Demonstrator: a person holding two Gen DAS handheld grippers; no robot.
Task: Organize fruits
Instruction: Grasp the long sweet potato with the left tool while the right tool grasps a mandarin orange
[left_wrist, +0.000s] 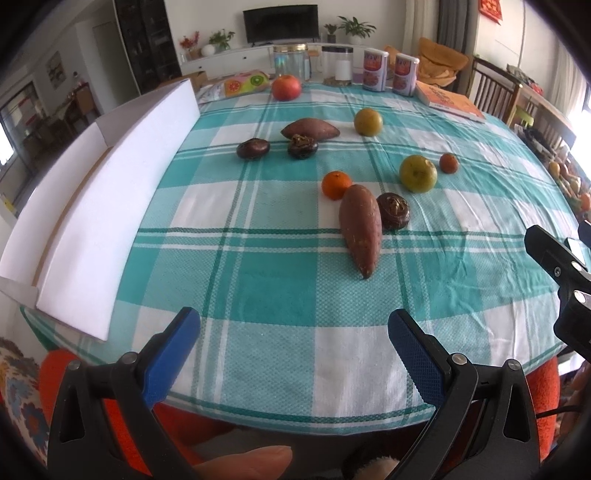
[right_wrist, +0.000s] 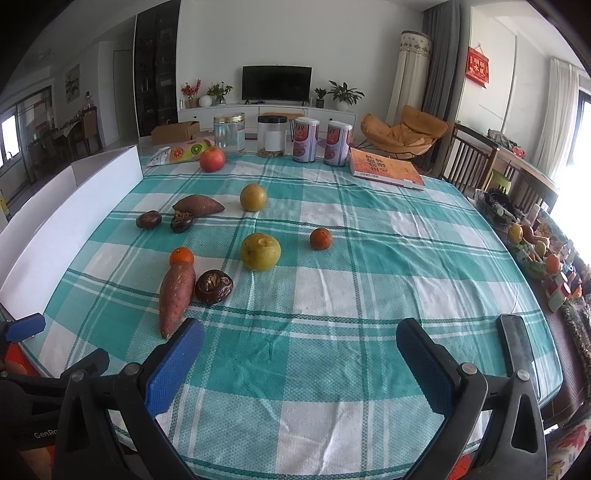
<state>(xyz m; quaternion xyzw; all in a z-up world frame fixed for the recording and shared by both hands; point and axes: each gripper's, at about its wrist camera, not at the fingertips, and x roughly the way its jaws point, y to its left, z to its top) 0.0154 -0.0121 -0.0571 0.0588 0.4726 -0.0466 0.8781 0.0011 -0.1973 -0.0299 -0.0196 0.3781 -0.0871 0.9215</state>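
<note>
Fruits and vegetables lie scattered on a teal checked tablecloth (left_wrist: 280, 295). A long sweet potato (left_wrist: 360, 230) lies nearest, with a small orange (left_wrist: 335, 184) and a dark brown fruit (left_wrist: 393, 210) beside it. Farther off are a green-yellow fruit (left_wrist: 417, 173), a small orange (left_wrist: 448, 163), a second sweet potato (left_wrist: 309, 129), two dark fruits (left_wrist: 253, 148), a yellow fruit (left_wrist: 368, 122) and a red apple (left_wrist: 286, 87). My left gripper (left_wrist: 293, 341) is open and empty near the table's front edge. My right gripper (right_wrist: 299, 354) is open and empty, right of the long sweet potato (right_wrist: 175, 297).
A white open box (left_wrist: 110, 206) stands along the table's left side. Jars (left_wrist: 290, 61), two tins (left_wrist: 375, 70), a book (left_wrist: 448, 99) and a snack bag (left_wrist: 243, 83) line the far edge. A phone (right_wrist: 517, 345) lies at the right front edge. Chairs stand to the right.
</note>
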